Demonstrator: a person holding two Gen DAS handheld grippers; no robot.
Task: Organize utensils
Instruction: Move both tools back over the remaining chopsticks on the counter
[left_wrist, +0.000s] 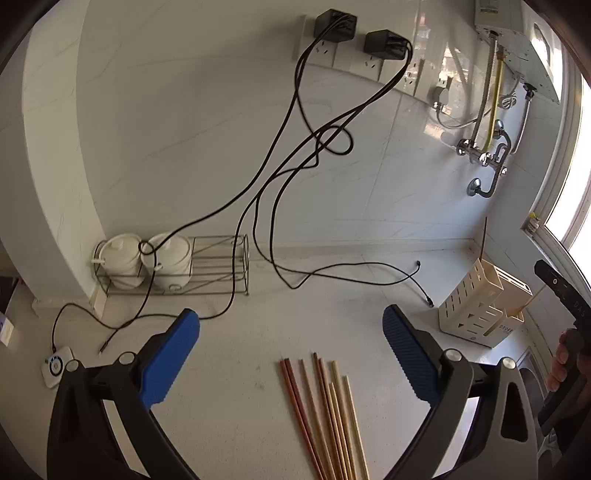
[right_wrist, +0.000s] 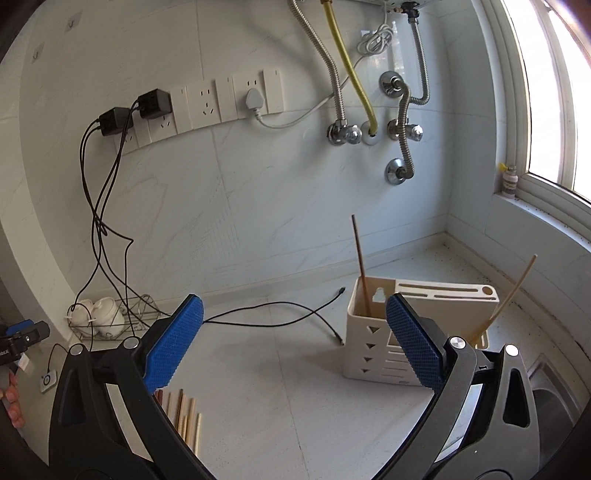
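Several wooden chopsticks lie fanned on the white counter, just ahead of my left gripper, whose blue pads stand wide open with nothing between them. The cream utensil holder stands at the right by the wall. In the right wrist view the same holder is close ahead, with one dark chopstick upright in it and a pale chopstick leaning out at its right end. My right gripper is open and empty; the loose chopsticks lie at its lower left.
Black cables hang from wall chargers and trail over the counter. A wire rack with two white lidded pots stands at the back left. A small white device lies at the left. Pipes and valves line the wall; a sink edge is at the right.
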